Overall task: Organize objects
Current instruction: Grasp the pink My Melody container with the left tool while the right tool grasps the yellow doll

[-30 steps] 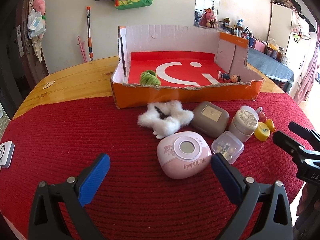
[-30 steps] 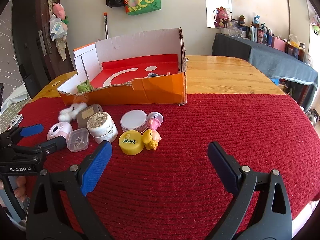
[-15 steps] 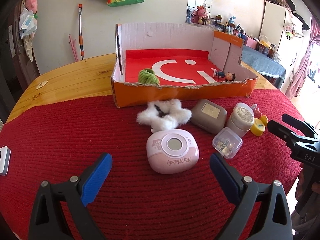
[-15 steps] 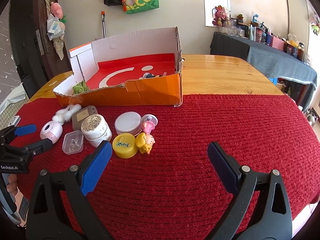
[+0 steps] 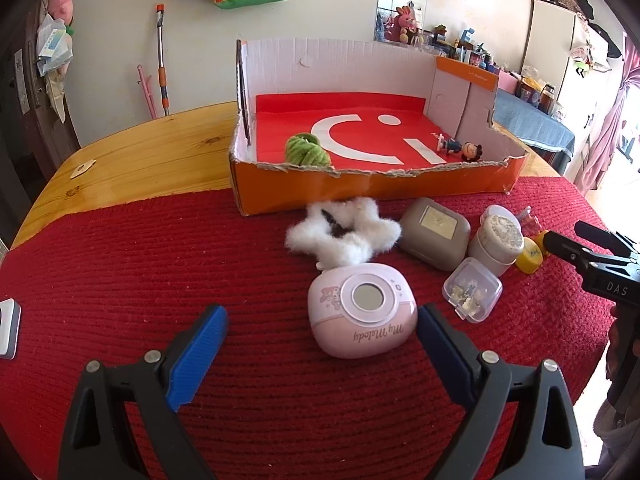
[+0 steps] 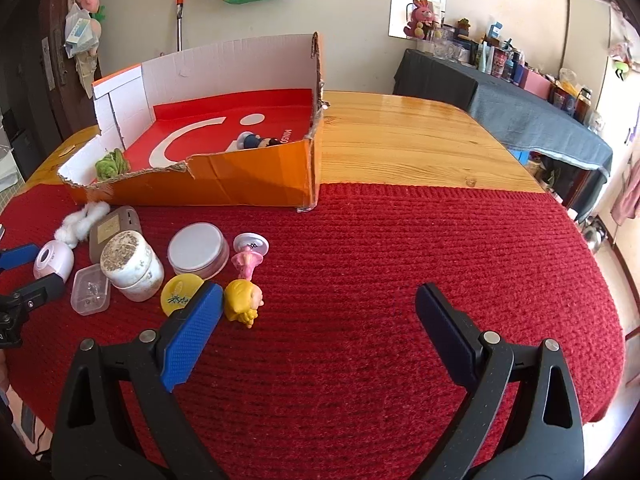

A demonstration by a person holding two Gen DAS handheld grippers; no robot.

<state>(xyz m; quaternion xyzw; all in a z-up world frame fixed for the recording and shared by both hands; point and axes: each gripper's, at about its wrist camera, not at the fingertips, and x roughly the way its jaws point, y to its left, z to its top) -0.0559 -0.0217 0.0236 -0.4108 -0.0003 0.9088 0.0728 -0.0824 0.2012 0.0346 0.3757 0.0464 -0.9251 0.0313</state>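
An open orange cardboard box (image 5: 376, 184) with a red floor holds a green ball (image 5: 307, 149) and a small figure (image 5: 460, 148). On the red cloth in front lie a white fluffy scrunchie (image 5: 340, 236), a pink My Melody case (image 5: 362, 308), a taupe case (image 5: 434, 232), a clear small box (image 5: 472, 290), a white jar (image 5: 500, 240) and a yellow lid (image 5: 528, 256). My left gripper (image 5: 320, 344) is open, just short of the pink case. My right gripper (image 6: 316, 324) is open, its left finger beside a yellow doll (image 6: 242, 300) and the yellow lid (image 6: 180, 294).
A pink figure (image 6: 248, 256) and a round white tin (image 6: 198, 248) lie near the jar (image 6: 130, 264). The box (image 6: 224, 184) sits where the cloth meets the bare wooden tabletop (image 6: 404, 140). A white device (image 5: 8, 328) lies at the cloth's left edge.
Both grippers have moved forward toward the objects. The pink case now sits close between my left fingers. My right gripper's left finger has come up beside the yellow doll and lid.
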